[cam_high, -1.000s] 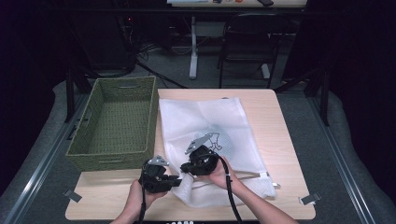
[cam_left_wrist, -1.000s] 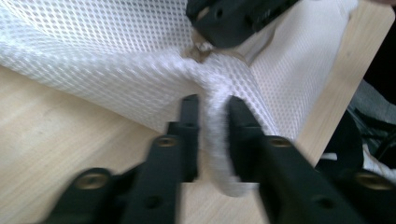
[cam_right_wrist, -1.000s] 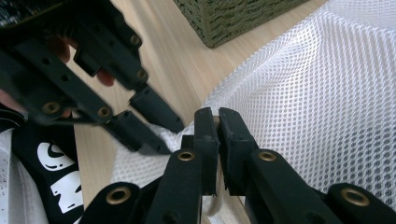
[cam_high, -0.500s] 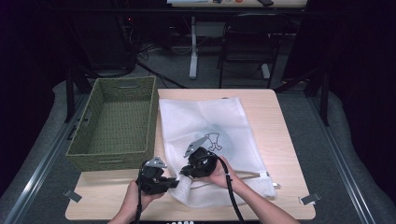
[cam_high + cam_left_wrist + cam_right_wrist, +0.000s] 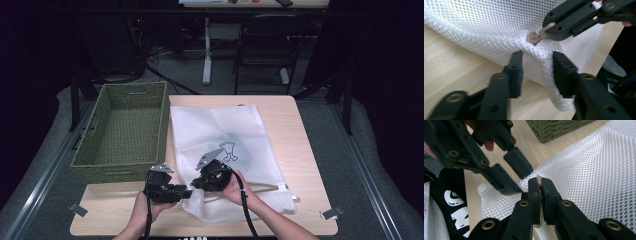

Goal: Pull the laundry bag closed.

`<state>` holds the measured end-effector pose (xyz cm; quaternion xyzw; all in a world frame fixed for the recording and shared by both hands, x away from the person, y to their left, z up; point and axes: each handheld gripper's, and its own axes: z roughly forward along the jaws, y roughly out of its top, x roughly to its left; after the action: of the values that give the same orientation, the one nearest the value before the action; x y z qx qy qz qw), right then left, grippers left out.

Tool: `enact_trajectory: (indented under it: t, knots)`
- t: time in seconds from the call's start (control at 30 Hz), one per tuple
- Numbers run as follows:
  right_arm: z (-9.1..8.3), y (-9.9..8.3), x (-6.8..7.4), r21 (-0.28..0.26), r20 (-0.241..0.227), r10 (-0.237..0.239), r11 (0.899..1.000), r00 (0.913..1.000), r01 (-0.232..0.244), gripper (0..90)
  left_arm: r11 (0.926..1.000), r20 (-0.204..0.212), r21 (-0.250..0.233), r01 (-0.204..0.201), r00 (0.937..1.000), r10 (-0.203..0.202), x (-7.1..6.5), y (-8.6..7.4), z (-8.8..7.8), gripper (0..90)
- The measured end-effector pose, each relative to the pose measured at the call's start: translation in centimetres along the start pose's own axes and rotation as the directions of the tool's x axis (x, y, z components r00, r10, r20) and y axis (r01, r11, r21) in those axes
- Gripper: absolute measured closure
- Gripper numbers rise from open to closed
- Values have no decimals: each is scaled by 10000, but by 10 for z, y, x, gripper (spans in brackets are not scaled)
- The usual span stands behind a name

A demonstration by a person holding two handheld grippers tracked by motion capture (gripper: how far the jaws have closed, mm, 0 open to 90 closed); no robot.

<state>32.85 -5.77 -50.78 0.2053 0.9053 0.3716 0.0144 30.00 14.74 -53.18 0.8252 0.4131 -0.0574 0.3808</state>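
Green wicker, a basket (image 5: 125, 131), is sitting at the left of the tabletop (image 5: 300, 150), and I am leaving it alone. Just right of it, touching its wall, a white mesh bag (image 5: 235, 135) is lying flat and reaching to the near edge. My left hand-held gripper (image 5: 186, 192) is lying level at the bag's near left corner. Its jaws have just been opening and are now standing narrowly apart, with a raised fold of the mesh (image 5: 541, 53) running between them; the pads are not pressing on it. In the left gripper view I am seeing a small tan zip pull (image 5: 534, 38) at the top of that fold. To the right, my right hand-held gripper (image 5: 196, 183) is pointing toward the left one, their tips nearly meeting over the corner. Its jaws are clamping tight on that pull (image 5: 539, 179), and the mesh (image 5: 584, 170) is rising up to the pinch.
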Motion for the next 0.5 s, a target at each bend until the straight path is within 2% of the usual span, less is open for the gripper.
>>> enact_trajectory:
  t: [0.1, 0.17, 0.3, 0.37, 0.5]
  knots:
    - [1, -2, -1, -20, -1, 49, 10000, 10000, -49, 870, 9999, -159, 127, 9, 9999, -7, 1, -3, 4, 798]
    - [2, -2, 0, 60, 7, 37, 10000, 10000, -37, 870, 9999, -220, 134, -24, 9998, 27, 2, -4, 4, 843]
    - [4, -4, -2, 270, -84, 151, 9995, 9999, -149, 869, 9997, -324, 44, -256, 9991, 258, 1, -4, -2, 859]
    - [6, -5, -1, 437, -100, -43, 9990, 9999, 47, 867, 9986, -448, 92, -528, 9976, 531, -1, -3, -5, 860]
    - [9, -1, 2, 460, 146, -354, 9983, 9993, 347, 844, 9979, -391, 107, -632, 9972, 636, -1, -4, -5, 858]
